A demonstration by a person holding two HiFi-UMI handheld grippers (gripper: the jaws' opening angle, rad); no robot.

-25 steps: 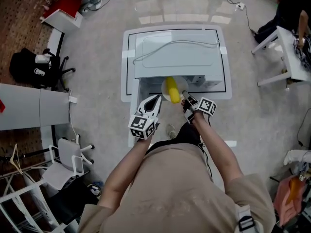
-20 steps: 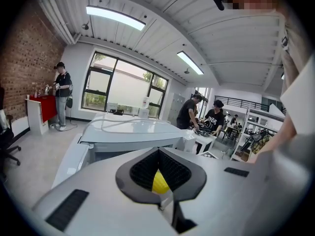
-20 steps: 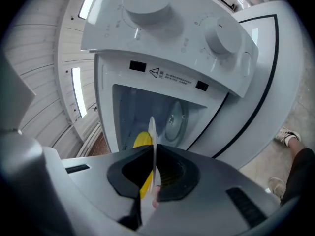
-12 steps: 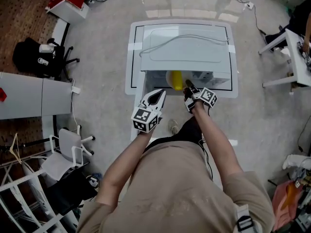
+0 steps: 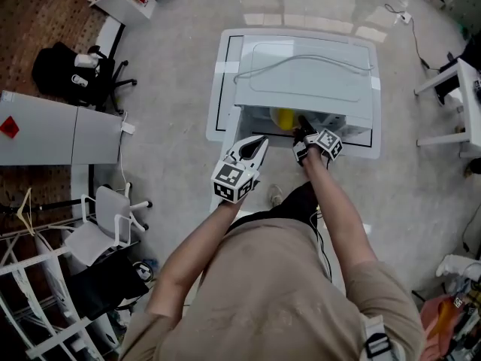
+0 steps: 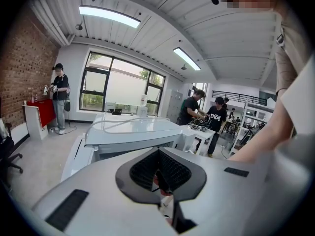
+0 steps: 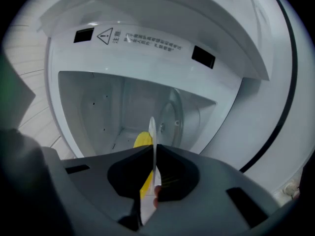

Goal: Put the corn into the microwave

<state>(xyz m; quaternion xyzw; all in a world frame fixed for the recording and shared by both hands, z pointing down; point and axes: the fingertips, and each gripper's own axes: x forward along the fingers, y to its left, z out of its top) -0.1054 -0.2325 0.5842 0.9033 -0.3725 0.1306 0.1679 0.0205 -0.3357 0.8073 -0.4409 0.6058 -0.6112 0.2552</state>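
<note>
A yellow corn cob lies on a white plate at the mouth of the white microwave; the microwave's top hides part of both. My right gripper is shut on the plate's near rim. In the right gripper view the plate shows edge-on between the jaws, the corn is to its left, and the open microwave cavity is just ahead. My left gripper hovers shut and empty, left of the opening. In the left gripper view the microwave is seen from the side.
The microwave sits on a low white table with a black border line, and a grey cable lies on top of it. A black office chair, a grey desk and a white chair stand at left. People stand in the background.
My right gripper has carried the plate and corn forward and down, from in front of the microwave into its opening. The left gripper has stayed about where it was.
</note>
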